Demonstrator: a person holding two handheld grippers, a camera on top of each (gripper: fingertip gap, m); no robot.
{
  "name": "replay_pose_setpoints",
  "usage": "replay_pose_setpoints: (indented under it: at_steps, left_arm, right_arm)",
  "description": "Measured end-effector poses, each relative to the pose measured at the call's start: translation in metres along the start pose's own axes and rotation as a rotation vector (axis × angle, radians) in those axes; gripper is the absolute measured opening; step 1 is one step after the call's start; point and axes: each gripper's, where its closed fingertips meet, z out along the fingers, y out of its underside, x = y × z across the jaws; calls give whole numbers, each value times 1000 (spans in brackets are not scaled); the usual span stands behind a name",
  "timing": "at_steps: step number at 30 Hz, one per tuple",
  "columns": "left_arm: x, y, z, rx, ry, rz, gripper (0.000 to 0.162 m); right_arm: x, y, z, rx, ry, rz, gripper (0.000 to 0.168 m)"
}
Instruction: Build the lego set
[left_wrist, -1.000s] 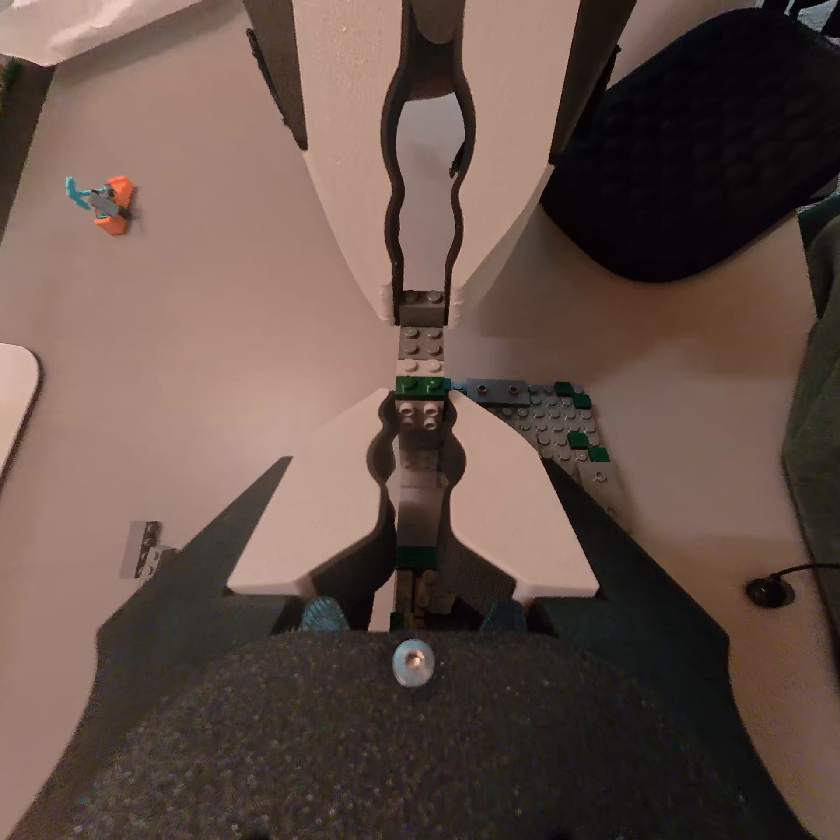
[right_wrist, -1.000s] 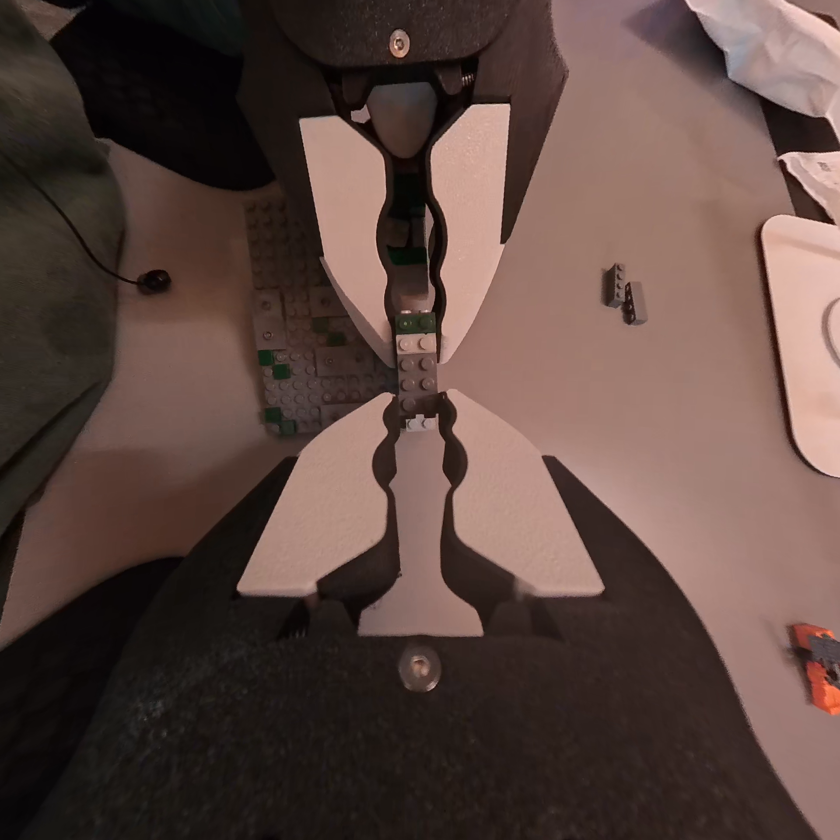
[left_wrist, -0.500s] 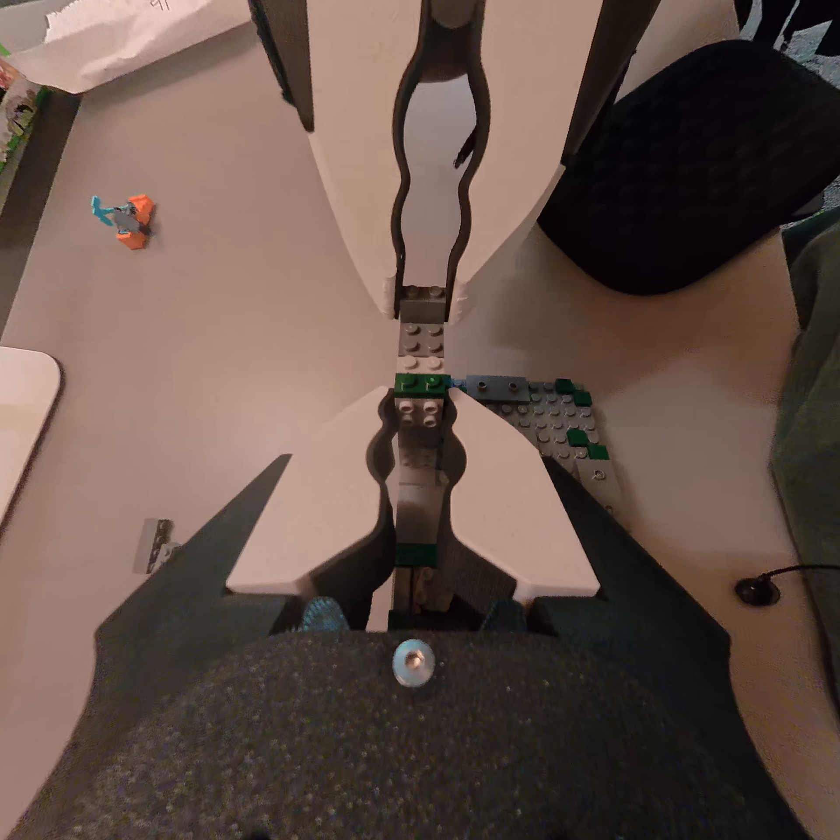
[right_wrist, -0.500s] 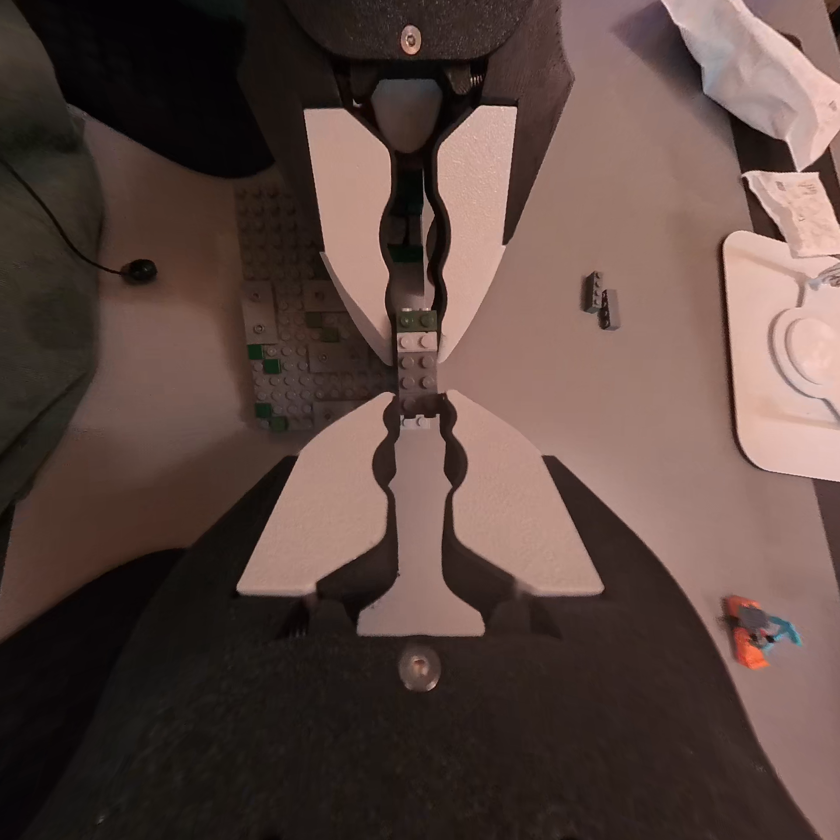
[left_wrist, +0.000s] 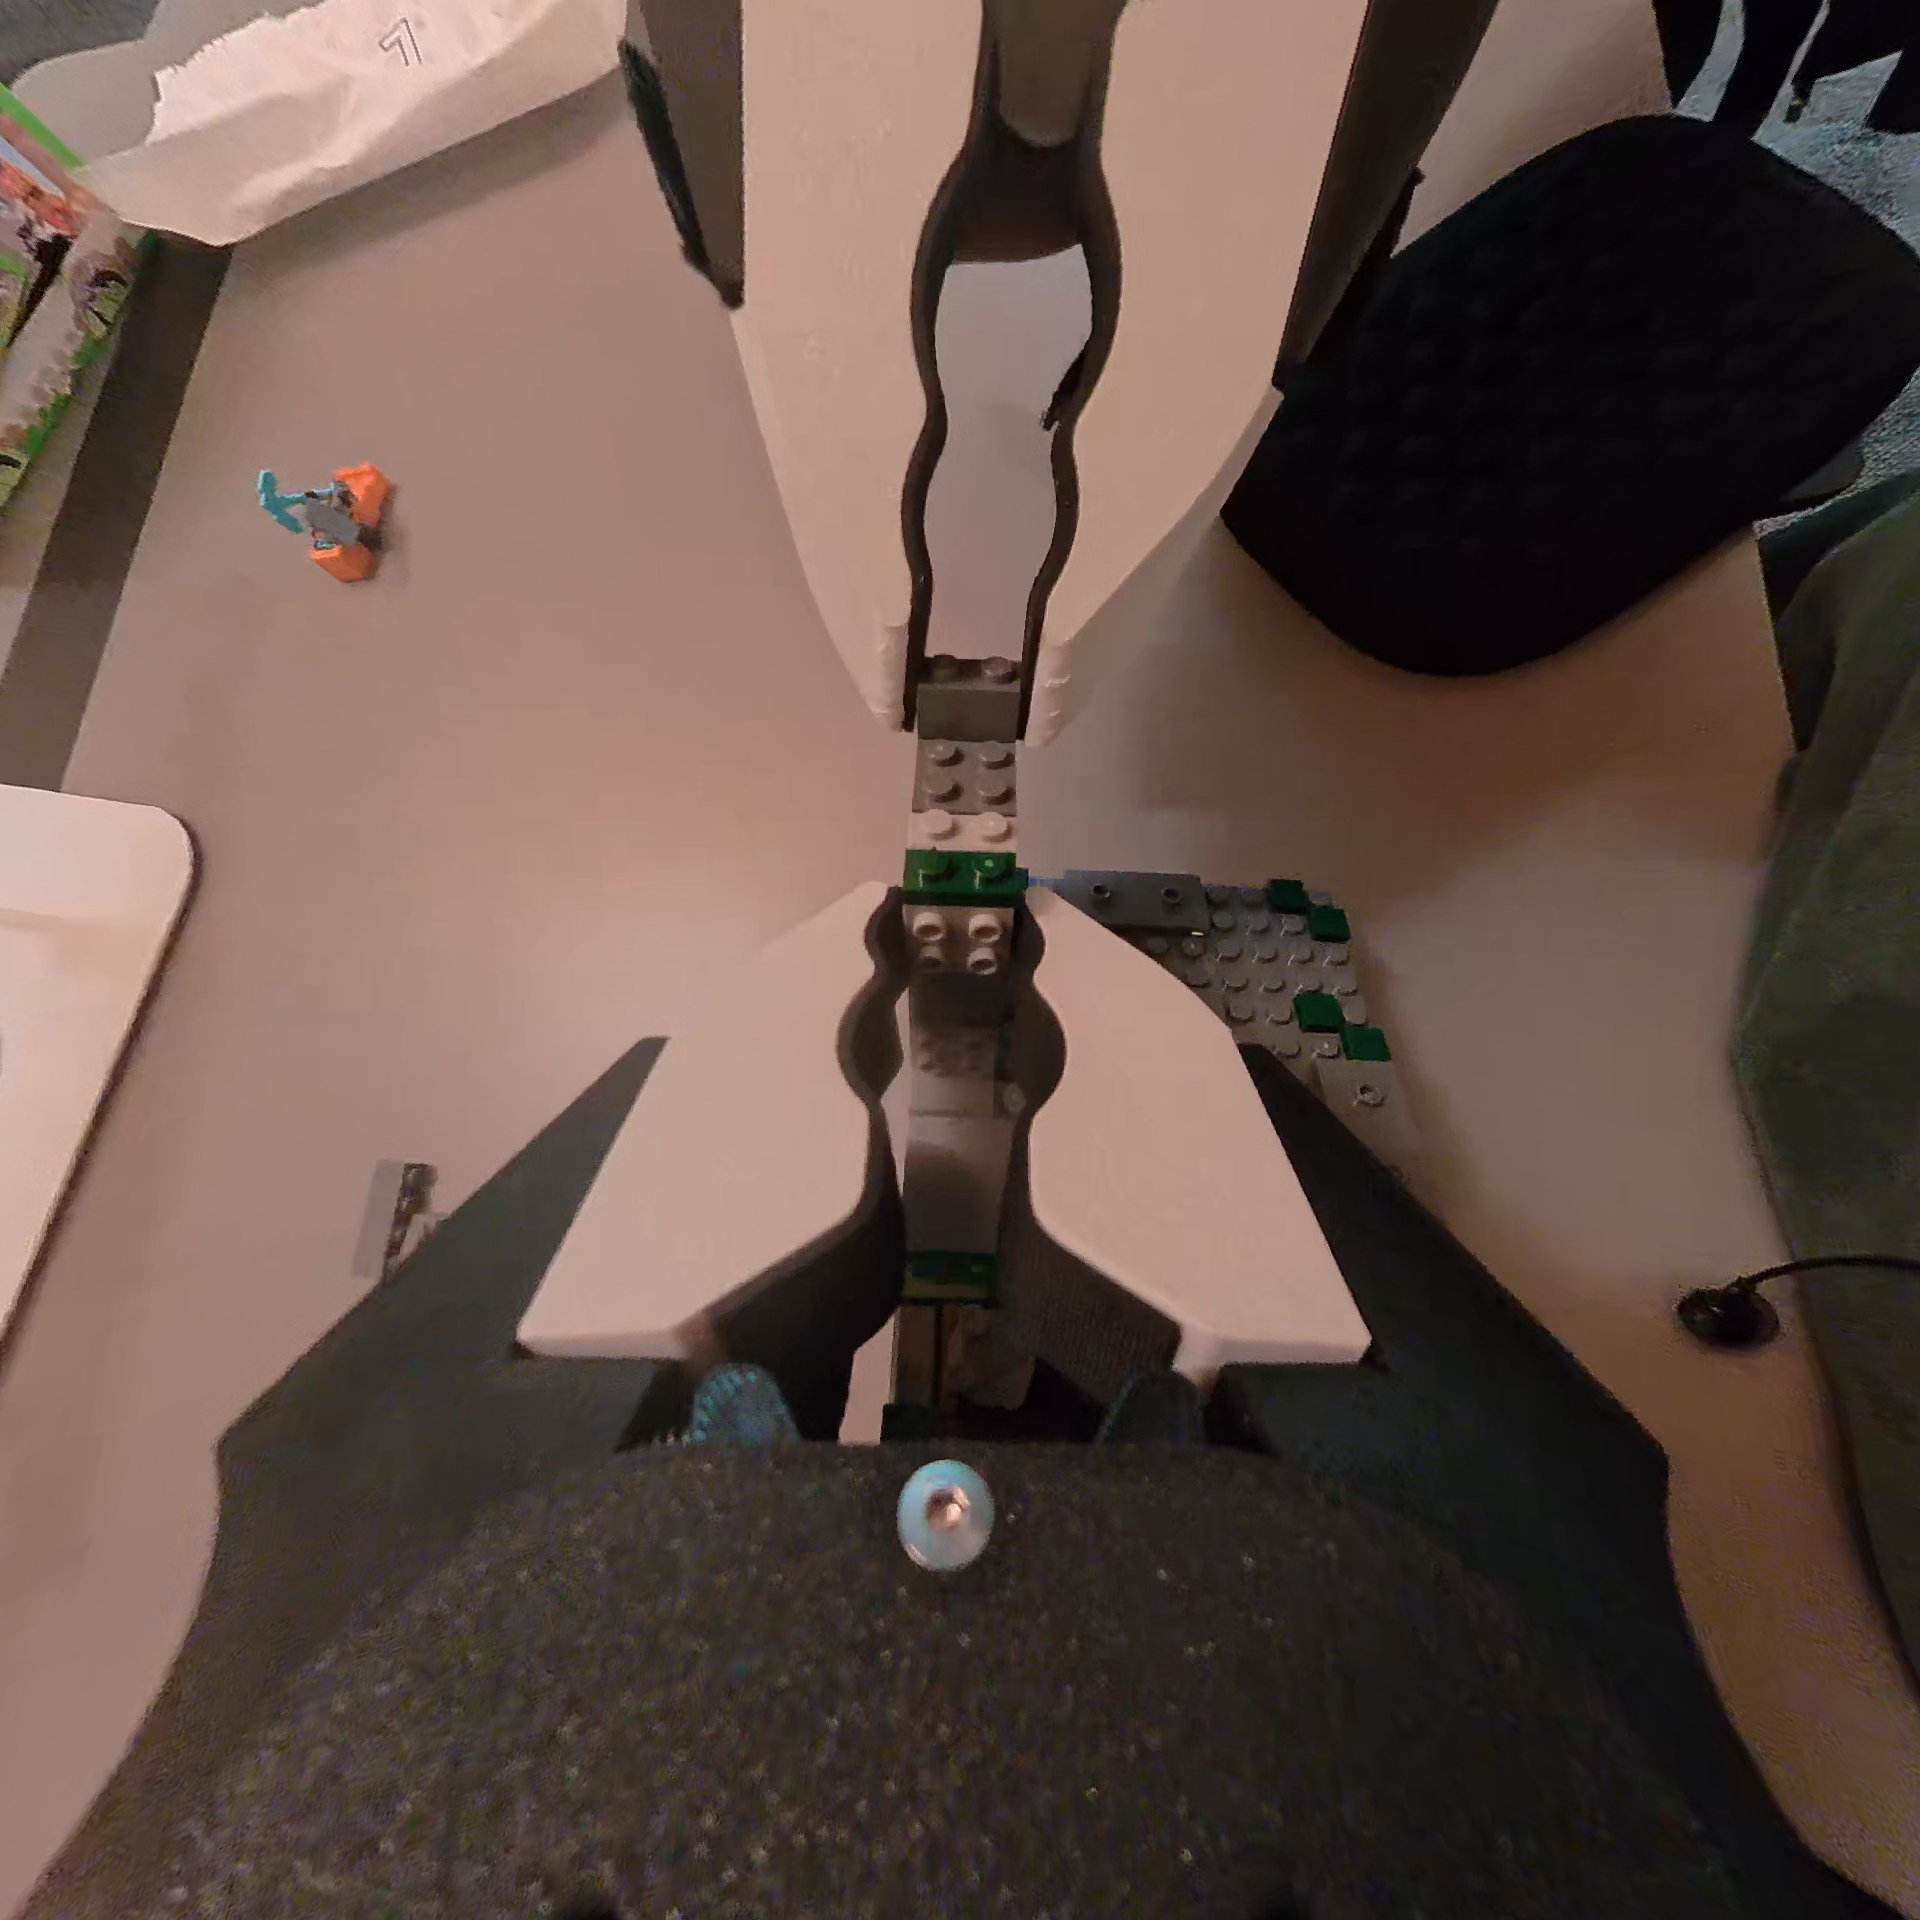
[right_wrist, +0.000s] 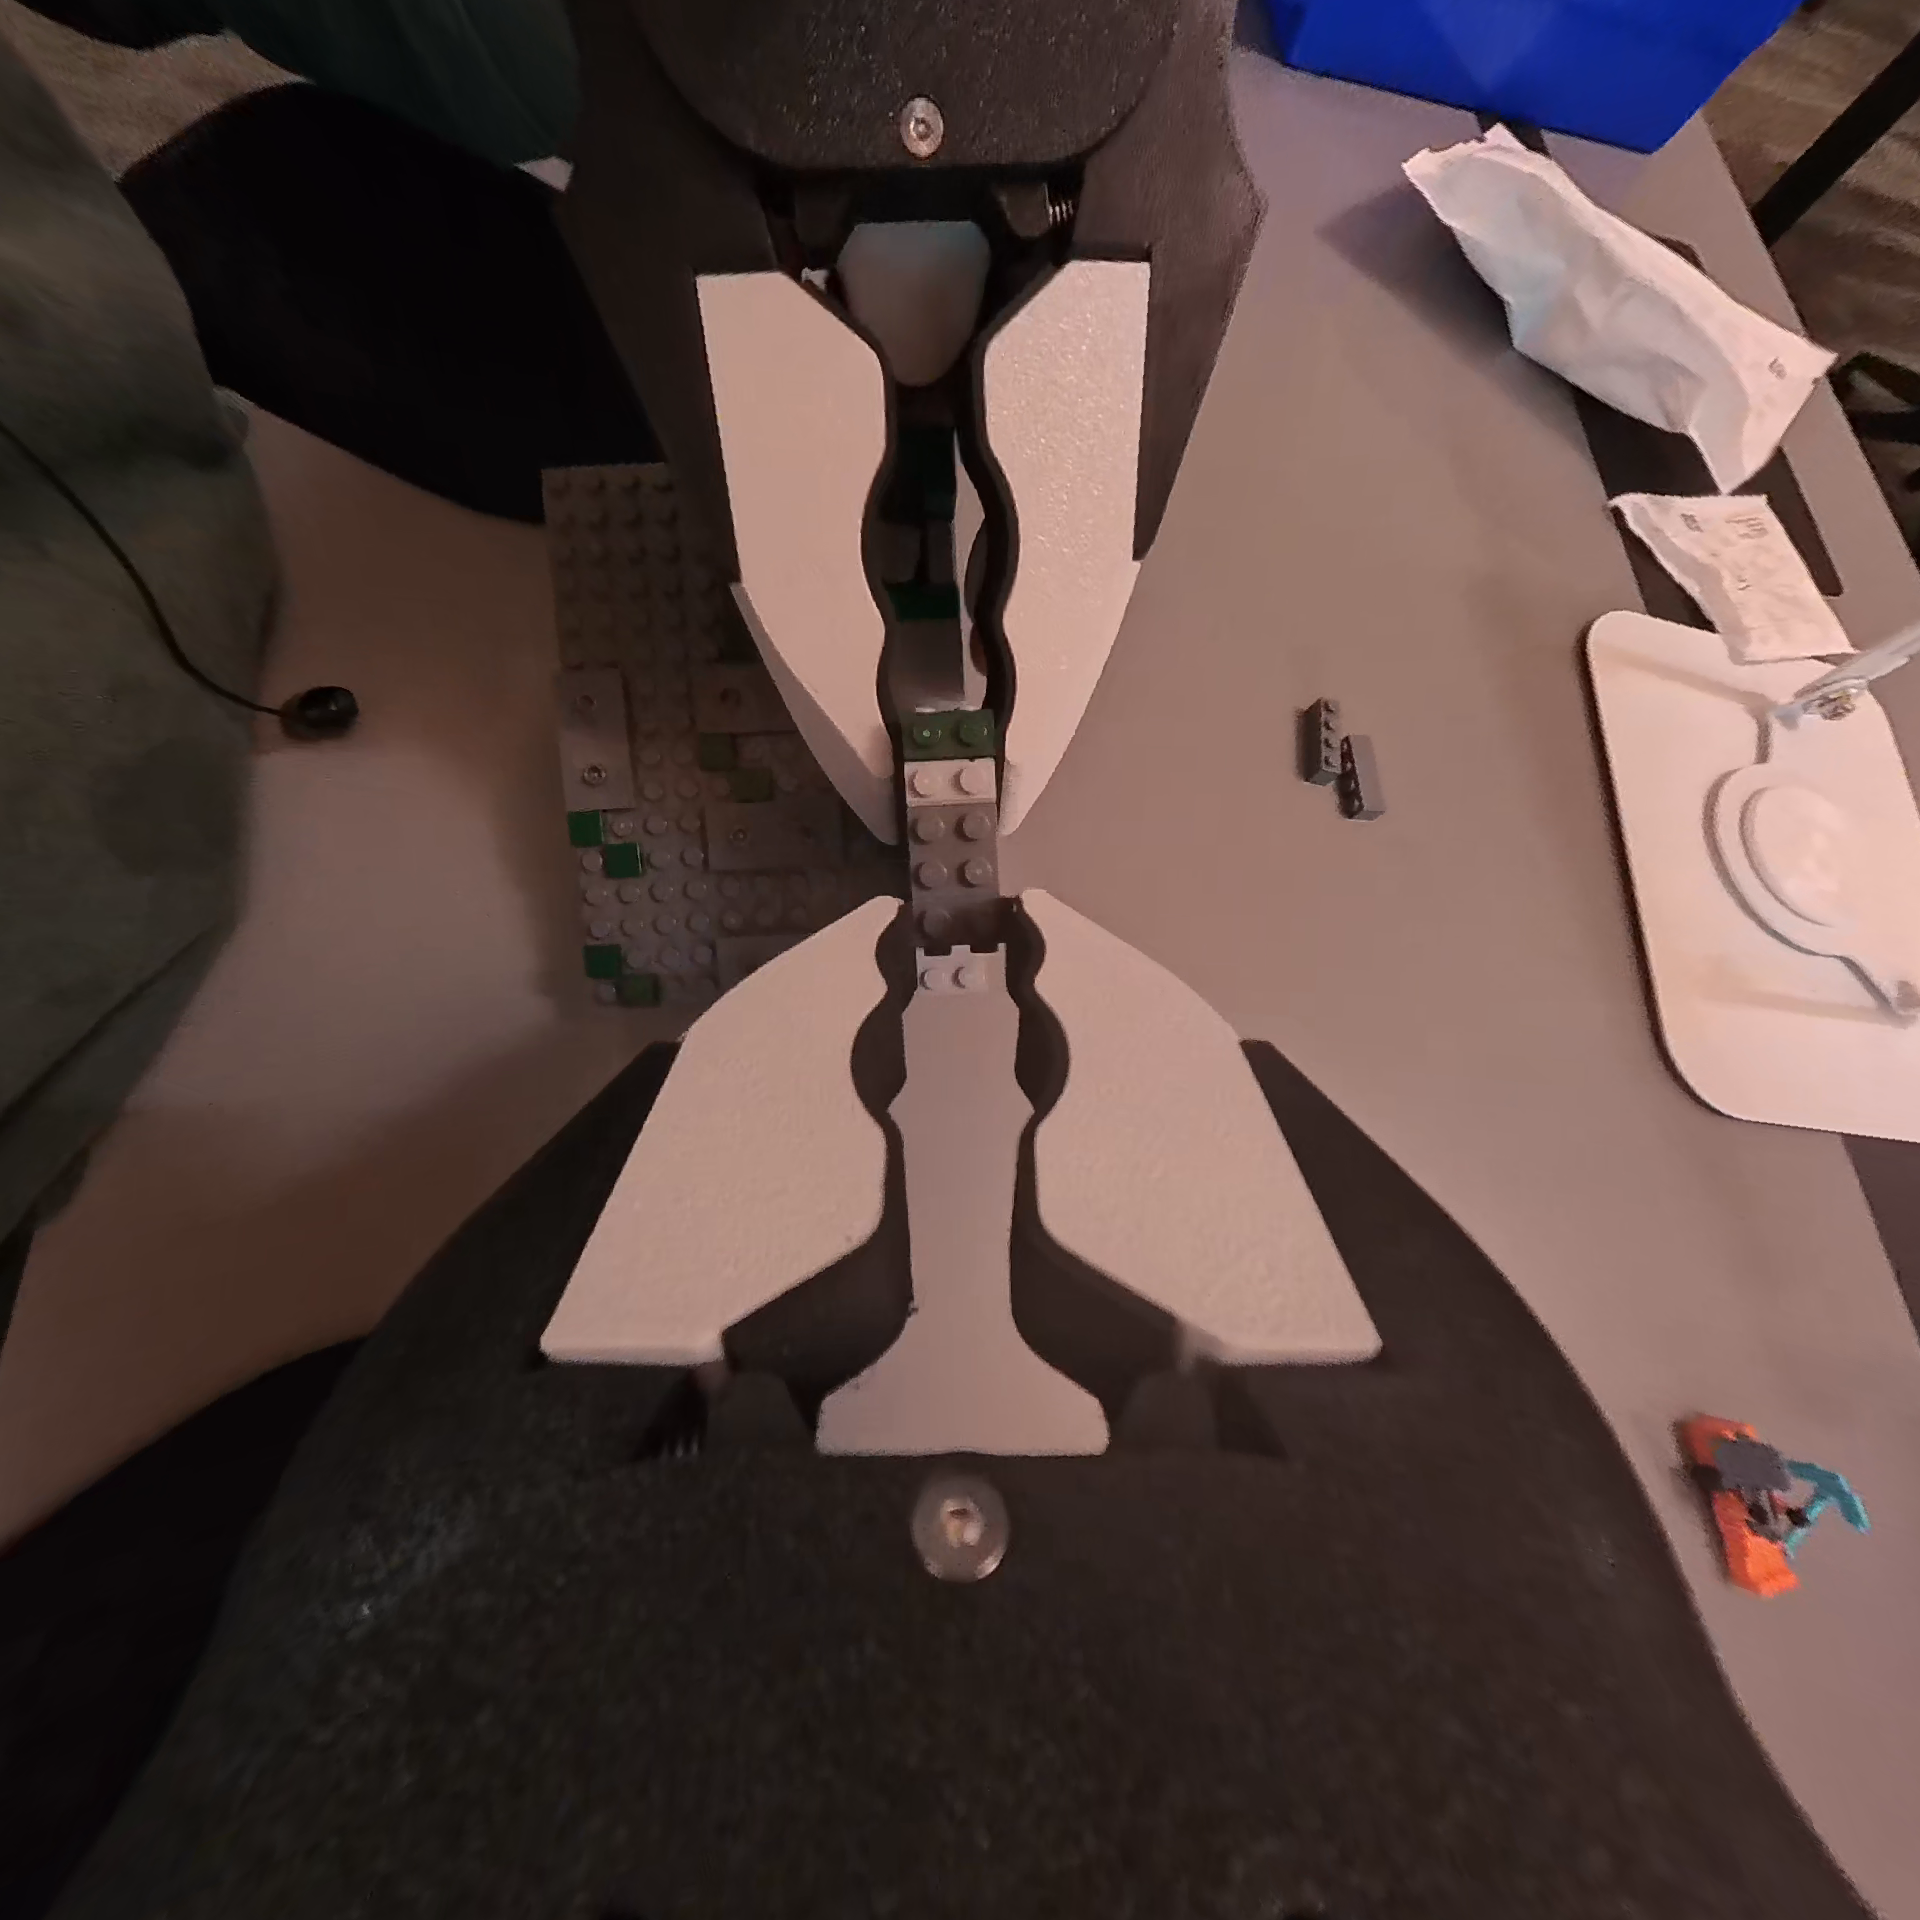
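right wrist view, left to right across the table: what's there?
Black cable end → grey baseplate → brick strip held between both grippers → two small dark bricks → white tray.

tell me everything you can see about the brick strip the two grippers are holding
The brick strip is a narrow plastic bar, two studs wide, built from dark grey, light grey and green pieces, studs facing the cameras. It is held above the table, not resting on it. The left gripper clamps the end past the green piece; the right gripper clamps the dark grey end. A grey baseplate lies below, beside it.
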Motion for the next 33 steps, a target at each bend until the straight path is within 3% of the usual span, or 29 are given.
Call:
replay_pose_setpoints:
  at_steps: [6,11,15,18,24,28,33]
  left_arm:
    - [-2,-14,-9,75,-38,13,18]
    - [0,-17,-14,129,-132,64,18]
    - [1,-22,-20,174,-259,152,18]
    - [3,-26,-26,185,-362,253,18]
    - [11,-42,-36,212,-503,428,18]
    - [16,-50,-41,233,-564,506,18]
    - [19,-53,-46,256,-616,571,18]
  right_arm:
    - [2,-16,-23,46,-22,85,25]
    - [4,-22,-38,185,-122,410,40]
    - [-5,-13,-26,300,-262,731,62]
    - [-5,-12,-20,402,-326,851,78]
    - [-17,-35,-10,442,-403,796,96]
    - [-21,-48,-14,492,-470,769,90]
    - [-23,-53,-17,529,-412,659,89]
